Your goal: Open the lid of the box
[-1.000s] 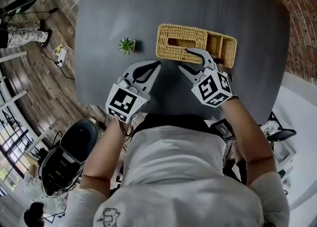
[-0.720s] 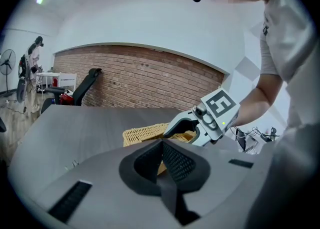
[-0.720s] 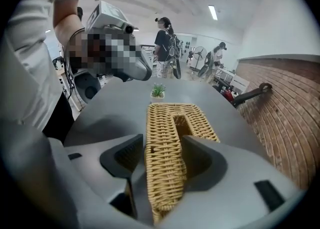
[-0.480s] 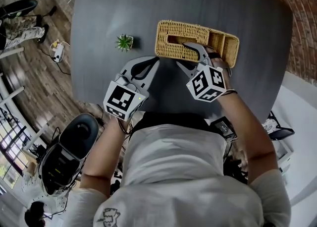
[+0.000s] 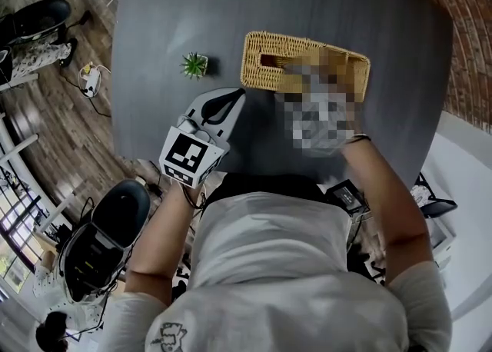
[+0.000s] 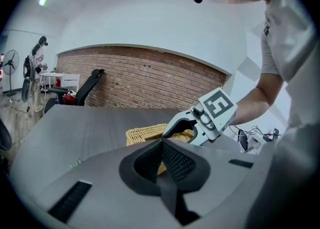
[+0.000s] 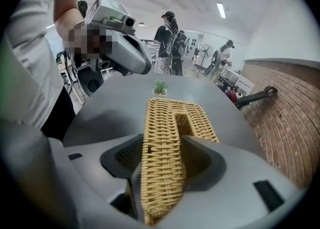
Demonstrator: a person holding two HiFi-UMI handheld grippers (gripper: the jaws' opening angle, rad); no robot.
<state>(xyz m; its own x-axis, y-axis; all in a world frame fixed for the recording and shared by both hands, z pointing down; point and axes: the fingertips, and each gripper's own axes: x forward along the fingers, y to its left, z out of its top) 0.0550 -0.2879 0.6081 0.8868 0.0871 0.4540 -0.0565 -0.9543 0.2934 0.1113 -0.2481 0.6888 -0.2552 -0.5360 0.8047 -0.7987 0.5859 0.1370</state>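
Observation:
A woven wicker box (image 5: 361, 81) lies on the dark grey table (image 5: 307, 4), its slotted lid (image 5: 265, 62) over the left part and the right end uncovered. In the right gripper view the lid (image 7: 162, 138) fills the gap between the jaws of my right gripper (image 7: 160, 173), which are closing on its near end. A mosaic patch hides that gripper in the head view. The left gripper view shows the right gripper (image 6: 175, 125) reaching over the box (image 6: 142, 134). My left gripper (image 5: 240, 93) hovers left of the box, shut and empty.
A small potted plant (image 5: 194, 64) stands left of the box. The table's near edge runs just under both grippers. An office chair (image 5: 100, 243) sits on the floor at lower left, and a brick wall (image 5: 461, 4) stands at right. People (image 7: 167, 43) stand beyond the table.
My right gripper has moved forward and left from the box's front edge onto the lid's end. The left gripper has barely shifted.

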